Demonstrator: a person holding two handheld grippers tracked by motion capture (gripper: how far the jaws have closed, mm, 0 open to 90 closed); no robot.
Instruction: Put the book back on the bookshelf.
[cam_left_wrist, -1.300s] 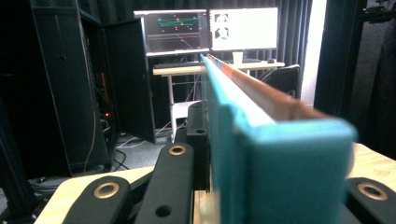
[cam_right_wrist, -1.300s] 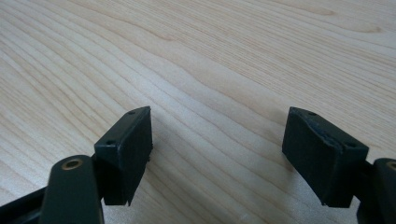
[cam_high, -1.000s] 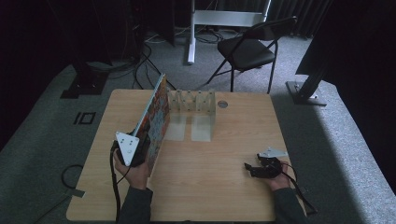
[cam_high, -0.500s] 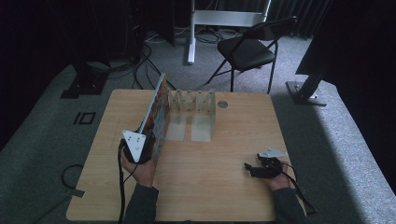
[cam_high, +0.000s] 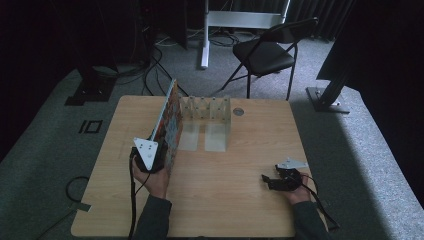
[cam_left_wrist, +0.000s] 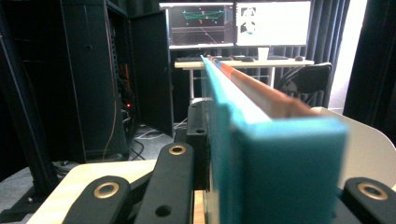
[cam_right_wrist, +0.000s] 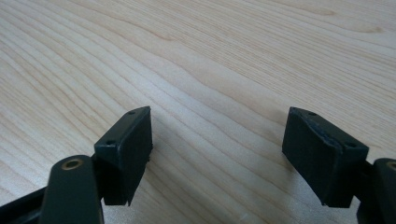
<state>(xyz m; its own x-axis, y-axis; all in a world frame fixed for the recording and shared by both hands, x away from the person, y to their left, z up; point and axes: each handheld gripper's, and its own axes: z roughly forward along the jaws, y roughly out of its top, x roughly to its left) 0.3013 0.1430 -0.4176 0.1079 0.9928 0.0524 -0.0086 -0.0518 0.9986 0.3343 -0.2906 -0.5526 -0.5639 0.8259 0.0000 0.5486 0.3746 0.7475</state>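
Floor: grey carpet (cam_high: 360, 165), black cables (cam_high: 150, 60) trailing beyond the desk's far left corner.
Furniture: light wooden desk (cam_high: 240, 200); black folding chair (cam_high: 265, 52) behind its far edge; two lit monitors (cam_left_wrist: 236, 23) on a far table.
Surroundings: dark curtains (cam_high: 385, 50).

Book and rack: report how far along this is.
Done: the left gripper is shut on the book and holds it upright on its edge on the table. In hand: the book stands beside the clear rack. Left: no slot holds it yet. The right gripper rests open.
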